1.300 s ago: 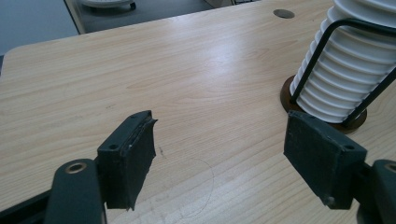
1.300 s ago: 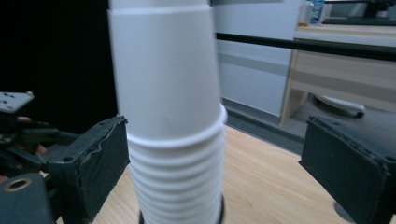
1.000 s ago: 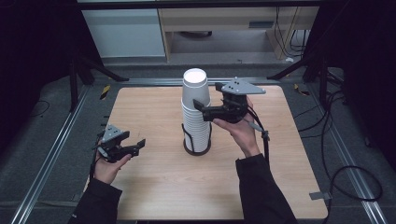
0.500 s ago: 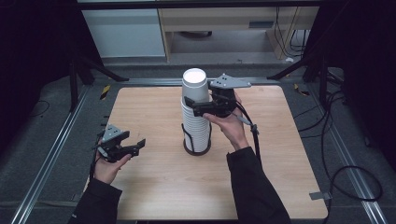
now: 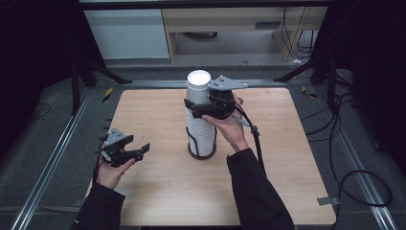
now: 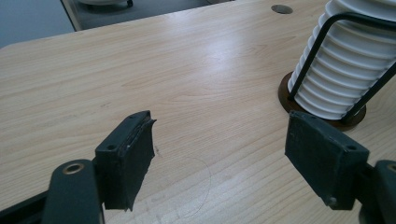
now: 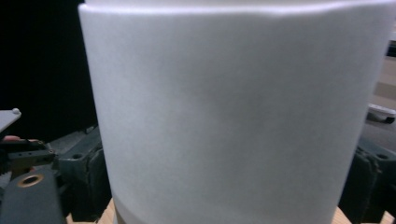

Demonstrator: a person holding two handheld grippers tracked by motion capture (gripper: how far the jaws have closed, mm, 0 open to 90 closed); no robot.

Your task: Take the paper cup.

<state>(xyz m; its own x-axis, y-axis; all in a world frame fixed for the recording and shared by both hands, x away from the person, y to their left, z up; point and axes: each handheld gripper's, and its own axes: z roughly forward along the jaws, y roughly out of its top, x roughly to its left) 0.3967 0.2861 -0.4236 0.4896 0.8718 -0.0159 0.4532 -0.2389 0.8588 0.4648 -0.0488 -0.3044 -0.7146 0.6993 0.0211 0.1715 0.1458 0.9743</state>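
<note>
- Right gripper (image 5: 203,106) set around the top white paper cup (image 7: 233,116) of the tall stack, black jaws on either side of its wall, apparently touching; whether squeezing firmly or merely resting, cannot tell from the right gripper view.
- Top white paper cup seated on the tall stack of ribbed white paper cups (image 5: 201,132), mouth down and flat bottom up, well above the table.
- Stack standing upright inside a black wire holder on a round brown base (image 6: 322,114), near the middle of the light wooden table (image 5: 158,191).
- Left gripper (image 5: 133,152) held low over the table's left part, well apart from the stack, jaws spread wide with nothing between them; black pads (image 6: 128,154) empty.
- Step in hand, by the look of it: taking the uppermost cup off the stack.
- To do it well: squeeze lightly, since thin paper walls dent easily; keep the jaws level and opposite each other on the cup's wall.
- Lift straight up along the stack's axis, without tilting, so the nested cup below stays put and the holder stays upright.
- If two cups rise together, bring the free left gripper over to steady the stack lower down.
</note>
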